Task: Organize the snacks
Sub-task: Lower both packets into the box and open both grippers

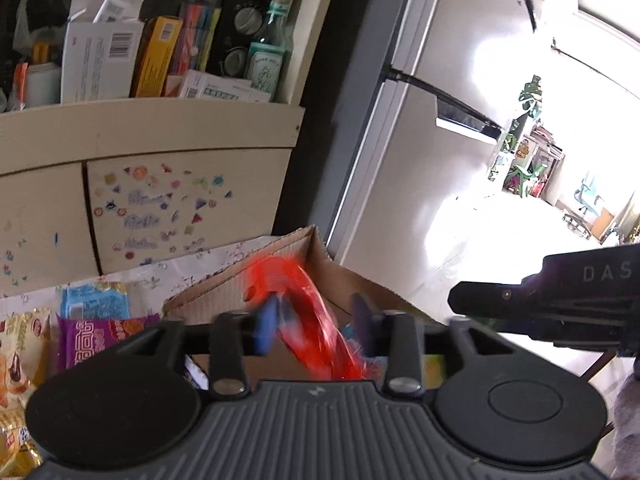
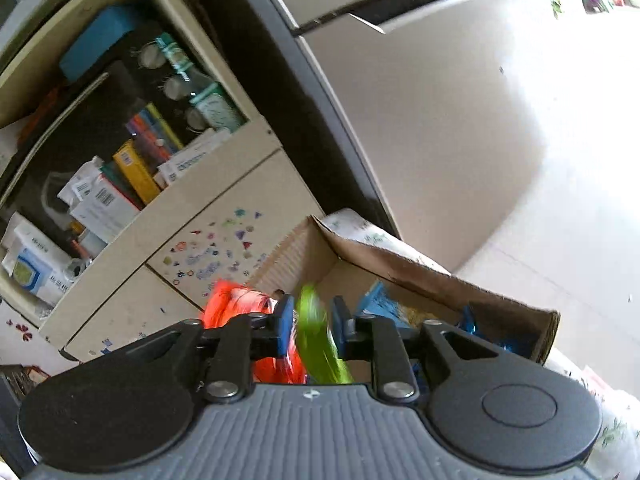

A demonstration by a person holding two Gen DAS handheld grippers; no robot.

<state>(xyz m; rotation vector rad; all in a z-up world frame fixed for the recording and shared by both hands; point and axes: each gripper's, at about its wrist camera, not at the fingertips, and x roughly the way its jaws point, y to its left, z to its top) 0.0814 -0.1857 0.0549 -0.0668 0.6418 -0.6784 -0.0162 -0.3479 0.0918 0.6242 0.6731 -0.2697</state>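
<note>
On the far left of the worktop (image 1: 192,268), covered in a flowered cloth, loose snacks wait their turn: a cream-and-gold pack (image 1: 20,344) at the edge, a blue pack (image 1: 94,300) behind it, and a purple pack (image 1: 100,340) just beside the box. Behind them stands a cream cabinet (image 1: 160,184) with stickers on its door and boxes on its open shelf.

Next comes the cardboard box (image 1: 280,252), open at the top. The left gripper (image 1: 314,320) hangs over it with a red packet (image 1: 308,312) between its blue fingers (image 1: 266,330). The jaws stand fairly wide, and the packet is blurred. I cannot tell whether it is gripped or dropping free.

Further right, seen from the right wrist camera, the right gripper (image 2: 312,322) is also above the box (image 2: 420,268). Its jaws are narrow, with a green packet (image 2: 316,340) between them. It too is blurred, so a firm hold looks likely but is not certain. The red packet (image 2: 240,304) shows just to its left. Blue wrappers (image 2: 380,304) already lie inside the box.

My reading: this is the dropping-in step, with both packets over the box. The next move calls for letting each one fall clear inside the walls, then drawing the left gripper back to the loose packs on the worktop. The purple one is nearest.
</note>
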